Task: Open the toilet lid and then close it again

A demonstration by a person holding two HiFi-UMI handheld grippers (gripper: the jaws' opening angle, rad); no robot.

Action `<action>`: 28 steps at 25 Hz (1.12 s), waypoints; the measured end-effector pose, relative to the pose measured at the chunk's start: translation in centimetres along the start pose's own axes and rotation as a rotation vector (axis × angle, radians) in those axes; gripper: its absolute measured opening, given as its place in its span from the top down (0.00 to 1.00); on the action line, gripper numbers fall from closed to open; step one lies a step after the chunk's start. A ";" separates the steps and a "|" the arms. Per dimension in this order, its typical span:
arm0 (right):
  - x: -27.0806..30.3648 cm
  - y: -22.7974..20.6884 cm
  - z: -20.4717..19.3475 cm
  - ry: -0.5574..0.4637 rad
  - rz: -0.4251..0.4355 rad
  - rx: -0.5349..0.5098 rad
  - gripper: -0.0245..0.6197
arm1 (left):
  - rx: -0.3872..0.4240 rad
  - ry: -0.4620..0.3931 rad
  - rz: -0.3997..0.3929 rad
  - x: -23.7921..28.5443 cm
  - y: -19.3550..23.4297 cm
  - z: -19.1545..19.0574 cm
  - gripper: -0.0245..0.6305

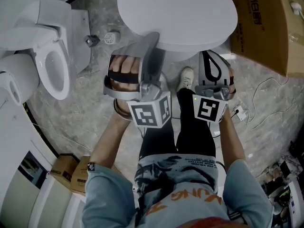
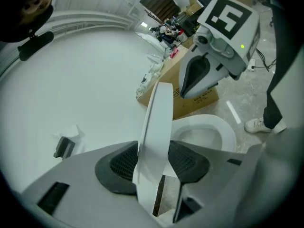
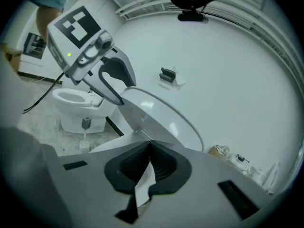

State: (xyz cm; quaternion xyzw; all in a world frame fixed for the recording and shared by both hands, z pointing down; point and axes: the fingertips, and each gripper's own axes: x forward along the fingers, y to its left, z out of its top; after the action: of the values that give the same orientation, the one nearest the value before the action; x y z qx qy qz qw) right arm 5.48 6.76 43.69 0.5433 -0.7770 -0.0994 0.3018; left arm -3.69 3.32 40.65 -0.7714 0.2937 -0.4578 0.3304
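The jaws of the left gripper (image 2: 154,163) are clamped on the rim of the lid (image 2: 159,118). The white edge is seen running upright between the dark pads and is pressed from both sides. The jaws of the right gripper (image 3: 148,148) are brought together, pad against pad. The lid's curved rim is seen just ahead of them, and whether it is touched cannot be told.

The lid is held raised off the seat (image 2: 228,132) and tilted up on its edge. The open bowl is shown beside it in the left gripper view. In the head view the lid is seen as a broad white oval at the top. Both grippers are set at its near edge, the left one towards the left and the right one towards the right.

A white shoe (image 1: 186,77) is seen on the mottled grey floor (image 1: 90,118) between the two grippers. A second toilet (image 1: 52,65) is seen at the far left, well apart from the lid. A cardboard box (image 1: 266,27) is seen at the upper right, just beside the lid.
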 end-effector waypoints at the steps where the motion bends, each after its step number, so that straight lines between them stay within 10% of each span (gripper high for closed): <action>1: 0.6 -0.3 0.4 -0.002 -0.009 0.025 0.94 | -0.016 -0.004 0.003 0.0 0.5 0.1 0.63; 13: 4.7 -6.2 6.7 -0.102 -0.109 0.327 0.94 | -0.226 -0.066 0.115 0.4 6.8 0.9 0.61; 22: 6.9 -9.0 10.1 -0.157 -0.084 0.307 0.94 | -0.785 0.023 0.172 -0.5 6.9 -2.9 0.80; 28: 9.2 -10.5 11.4 -0.171 -0.050 0.274 0.94 | -0.875 0.034 0.171 5.0 9.3 -3.5 0.87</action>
State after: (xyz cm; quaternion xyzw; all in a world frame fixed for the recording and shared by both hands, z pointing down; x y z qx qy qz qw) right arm 5.05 -7.61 32.84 0.5883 -0.7923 -0.0458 0.1550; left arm -6.23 -7.02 37.24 -0.8039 0.5279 -0.2741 0.0049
